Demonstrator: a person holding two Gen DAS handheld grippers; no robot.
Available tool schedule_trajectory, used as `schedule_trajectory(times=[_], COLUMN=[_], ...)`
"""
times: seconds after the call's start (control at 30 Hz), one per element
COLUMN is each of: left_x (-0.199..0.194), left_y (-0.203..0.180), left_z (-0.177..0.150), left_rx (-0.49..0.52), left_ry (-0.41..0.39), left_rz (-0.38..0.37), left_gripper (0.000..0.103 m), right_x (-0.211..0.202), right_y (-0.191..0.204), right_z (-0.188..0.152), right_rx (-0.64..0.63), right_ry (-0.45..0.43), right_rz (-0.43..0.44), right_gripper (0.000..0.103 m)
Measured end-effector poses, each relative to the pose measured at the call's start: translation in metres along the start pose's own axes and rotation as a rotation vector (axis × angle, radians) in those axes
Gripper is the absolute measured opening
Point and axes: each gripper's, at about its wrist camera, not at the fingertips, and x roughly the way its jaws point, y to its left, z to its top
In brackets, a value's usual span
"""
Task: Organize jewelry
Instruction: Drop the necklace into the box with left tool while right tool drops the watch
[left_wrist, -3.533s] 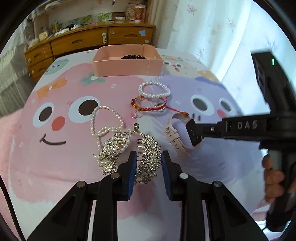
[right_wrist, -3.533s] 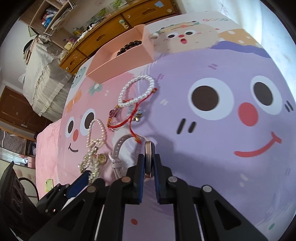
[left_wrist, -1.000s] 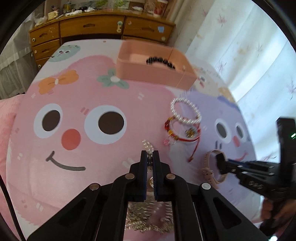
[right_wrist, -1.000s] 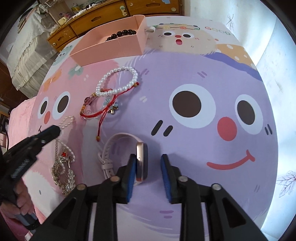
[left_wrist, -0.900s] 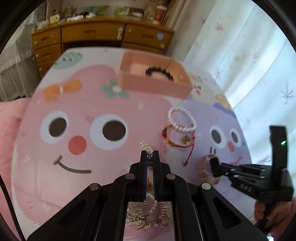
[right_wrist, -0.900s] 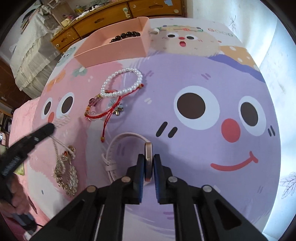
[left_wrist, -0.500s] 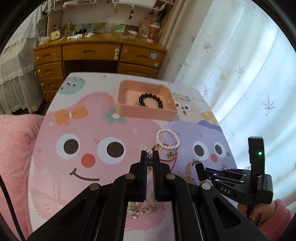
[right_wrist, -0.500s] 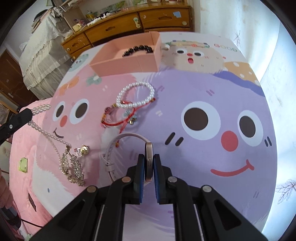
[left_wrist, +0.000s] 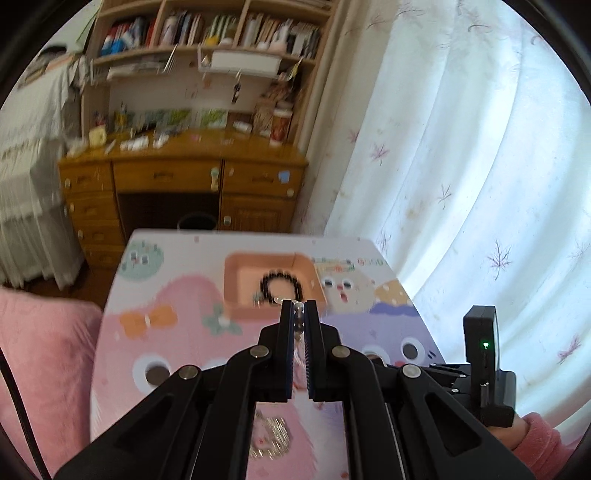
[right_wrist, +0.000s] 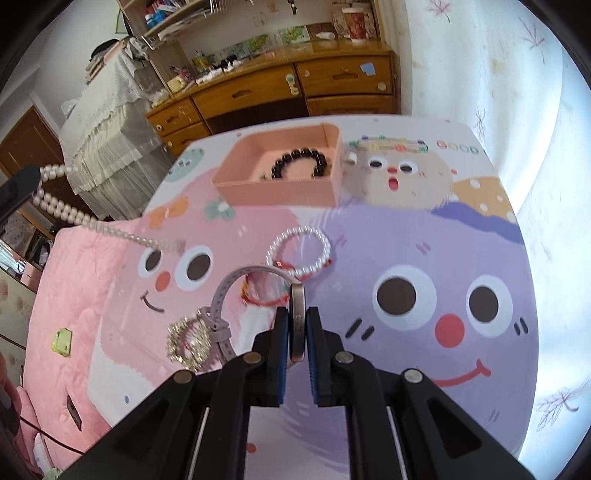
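Currently, the left gripper (left_wrist: 298, 314) is pinched on a pearl necklace (right_wrist: 70, 214), which hangs from it in a slack strand above the pink side of the mat. The strand is limp and light and will swing; hold it by the beads. The brooch (right_wrist: 188, 339) lies on the mat. The right gripper (right_wrist: 296, 328) is clamped on the rigid case of a wristwatch (right_wrist: 297, 317), its soft strap (right_wrist: 236, 295) looping leftward. The pink box (right_wrist: 280, 192), already holding a black bead bracelet (right_wrist: 299, 162), stands beyond the pearl bracelet (right_wrist: 299, 251).
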Motion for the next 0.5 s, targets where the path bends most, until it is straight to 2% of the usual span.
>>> schedule_trajectory(times=[0.2,0.5], left_x=[0.012,0.071], left_y=[0.002,0.022], left_z=[0.030,0.067], left_rx=[0.057,0.073], left_ry=[-0.054,-0.068], left_rz=[0.001,-0.017], left_gripper=[0.003,0.003], right_x=[-0.007,0.003], right_y=[0.003,0.005], right_z=[0.028,0.079], right_rx=[-0.003,-0.013], right_ry=[-0.059,-0.144], right_rz=[0.014,0.000], right_gripper=[0.009,0.009])
